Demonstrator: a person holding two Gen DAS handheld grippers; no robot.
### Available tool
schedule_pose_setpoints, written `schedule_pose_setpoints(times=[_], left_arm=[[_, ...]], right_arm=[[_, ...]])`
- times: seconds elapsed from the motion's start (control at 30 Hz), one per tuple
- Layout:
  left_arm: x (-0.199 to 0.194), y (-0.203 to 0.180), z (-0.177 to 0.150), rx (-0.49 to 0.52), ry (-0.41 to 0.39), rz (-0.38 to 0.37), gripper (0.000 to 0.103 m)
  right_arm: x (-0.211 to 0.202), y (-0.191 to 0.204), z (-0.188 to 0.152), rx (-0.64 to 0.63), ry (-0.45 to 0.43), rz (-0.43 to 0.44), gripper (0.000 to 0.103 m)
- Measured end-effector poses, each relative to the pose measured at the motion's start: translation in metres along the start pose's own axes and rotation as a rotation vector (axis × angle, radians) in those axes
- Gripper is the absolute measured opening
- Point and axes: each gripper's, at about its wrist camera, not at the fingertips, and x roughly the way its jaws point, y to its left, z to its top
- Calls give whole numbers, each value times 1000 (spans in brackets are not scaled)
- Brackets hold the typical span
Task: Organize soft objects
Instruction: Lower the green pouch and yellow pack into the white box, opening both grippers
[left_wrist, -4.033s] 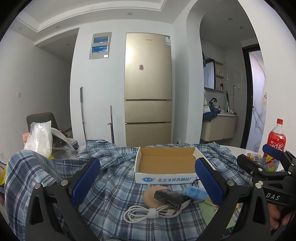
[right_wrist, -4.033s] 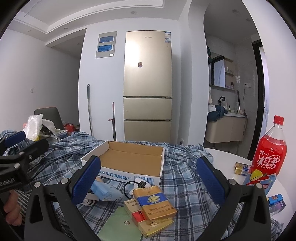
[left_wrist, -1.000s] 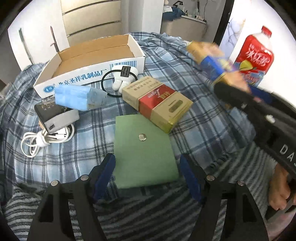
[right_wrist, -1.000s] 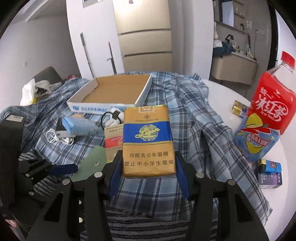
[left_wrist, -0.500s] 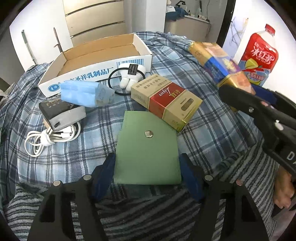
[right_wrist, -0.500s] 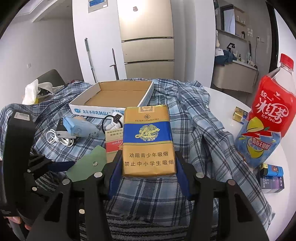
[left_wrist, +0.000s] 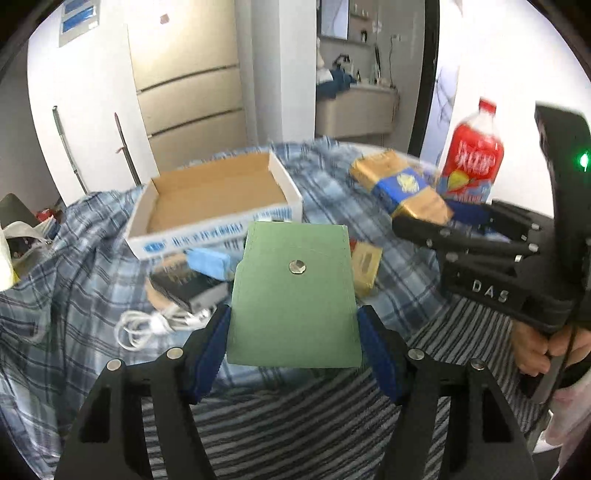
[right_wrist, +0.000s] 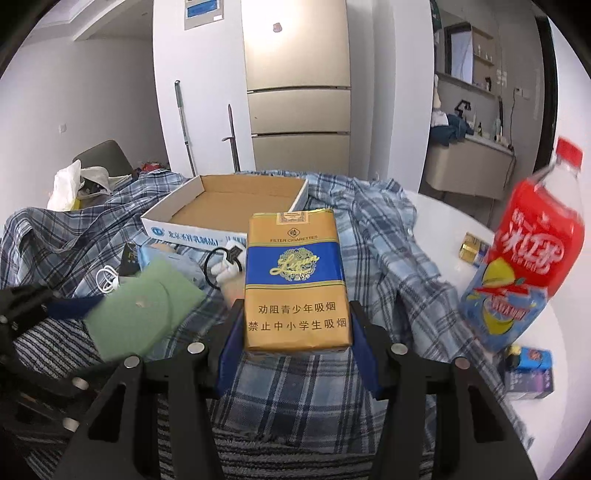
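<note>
Pouch (left_wrist: 293, 295), green, thin and limp, sits mid-frame clamped by its side edges in my left gripper (left_wrist: 293, 347), likely to sag, while my right gripper (right_wrist: 295, 343) pinches a light, crushable pack (right_wrist: 295, 280) at its lower sides.

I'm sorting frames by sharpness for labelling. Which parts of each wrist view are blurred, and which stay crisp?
Left wrist view: the green pouch between the left gripper pads is crisp; the cardboard box, red bottle and table clutter smear with motion blur. Right wrist view: the gold-and-blue carton in the right gripper is sharp; the bottle and pouch are blurred. Both bend straight lines, fisheye.
</note>
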Motion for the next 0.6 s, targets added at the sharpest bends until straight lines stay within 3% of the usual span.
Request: schedule_pose_setpoints(times=[0.27, 0.47, 0.6], left_arm=[[-18, 40, 48, -39, -164, 42, 71], [-42, 66, 82, -78, -427, 120, 71], [-49, 81, 97, -79, -595, 162, 71]], right_arm=[[-20, 20, 40, -30, -73, 13, 52], [-26, 38, 94, 23, -183, 15, 52], [-21, 35, 123, 117, -333, -56, 53]])
